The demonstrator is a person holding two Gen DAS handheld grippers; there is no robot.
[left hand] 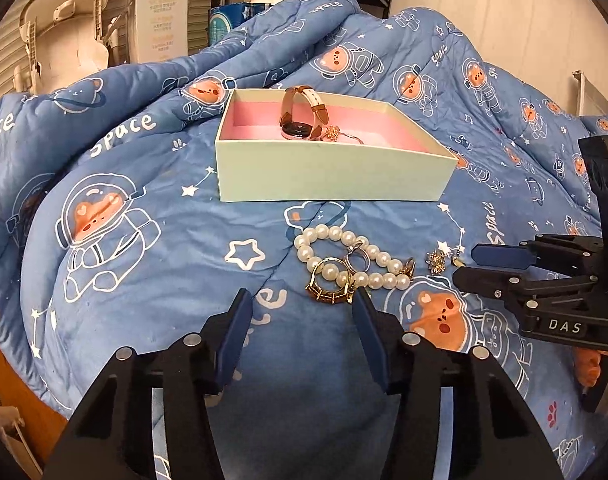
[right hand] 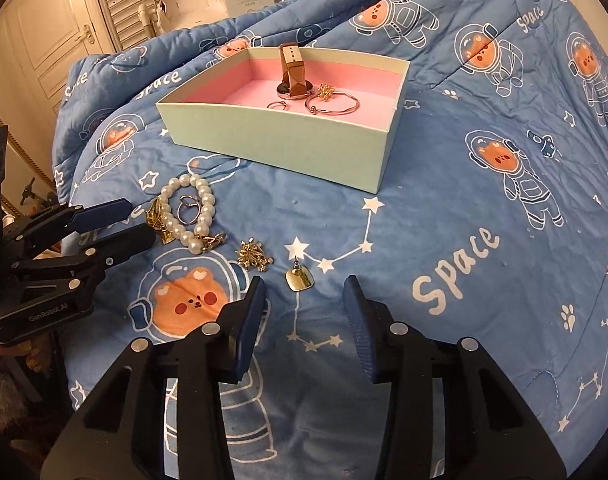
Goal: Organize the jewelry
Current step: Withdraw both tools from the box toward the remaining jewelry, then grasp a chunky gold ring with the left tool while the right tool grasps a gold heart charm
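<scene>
A pale green box with pink lining sits on the blue quilt. It holds a brown-strap watch, a gold flower piece and thin rings. In front lie a pearl bracelet, a silver ring, a gold ring, a gold snowflake earring and a square gold earring. My left gripper is open just before the gold ring. My right gripper is open around the square earring.
The quilt is rumpled and rises behind the box. A white carton and shelving stand beyond the bed on the left. A white door shows at the far left in the right wrist view.
</scene>
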